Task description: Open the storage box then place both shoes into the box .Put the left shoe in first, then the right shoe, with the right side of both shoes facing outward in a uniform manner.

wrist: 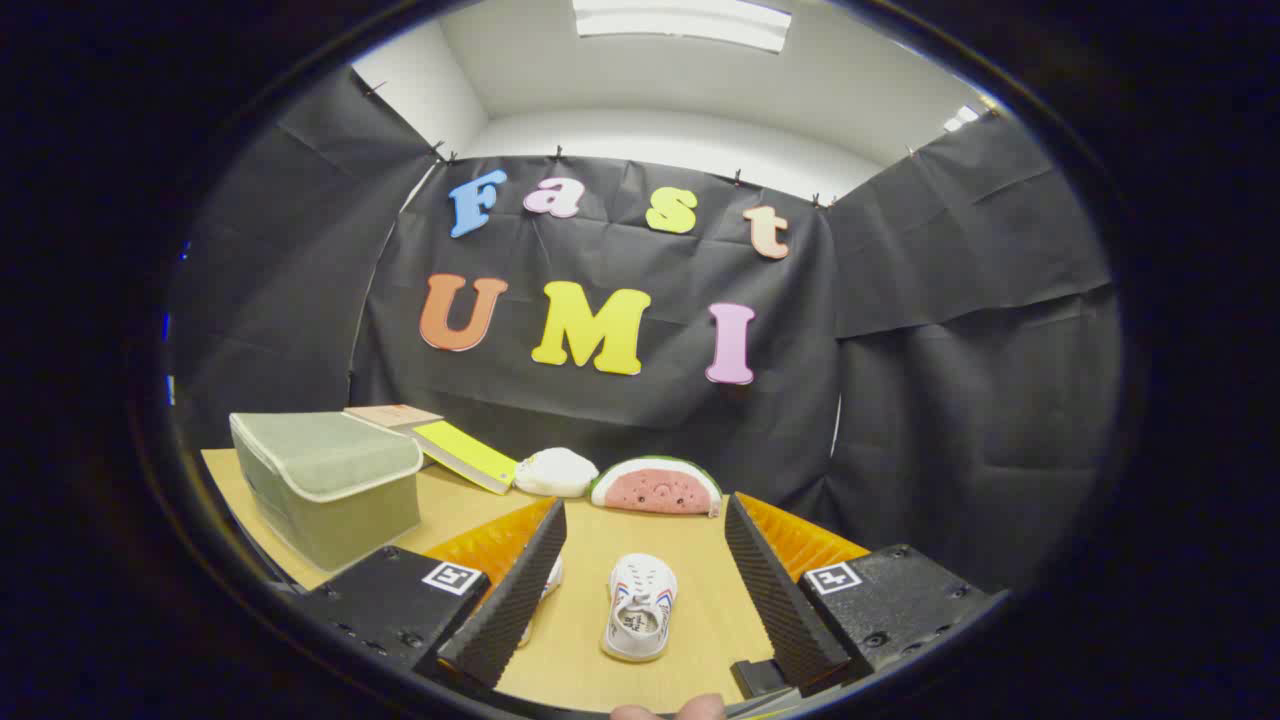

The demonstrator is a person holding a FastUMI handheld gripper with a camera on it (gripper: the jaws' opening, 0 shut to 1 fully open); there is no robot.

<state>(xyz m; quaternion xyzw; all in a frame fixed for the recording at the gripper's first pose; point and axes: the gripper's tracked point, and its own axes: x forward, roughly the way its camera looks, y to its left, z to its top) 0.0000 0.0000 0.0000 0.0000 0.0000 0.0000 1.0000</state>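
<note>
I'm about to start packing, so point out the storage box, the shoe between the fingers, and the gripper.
storage box (330, 485): gripper view, on its closed fabric lid.
shoe (638, 607): gripper view, on its white upper, between the open fingers.
gripper (645, 535): gripper view, midway between its fingertips, touching nothing.

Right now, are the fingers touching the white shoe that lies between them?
Apart. In the gripper view the gripper is open, and bare table shows on both sides of the white shoe, between it and each of the fingers.
</note>
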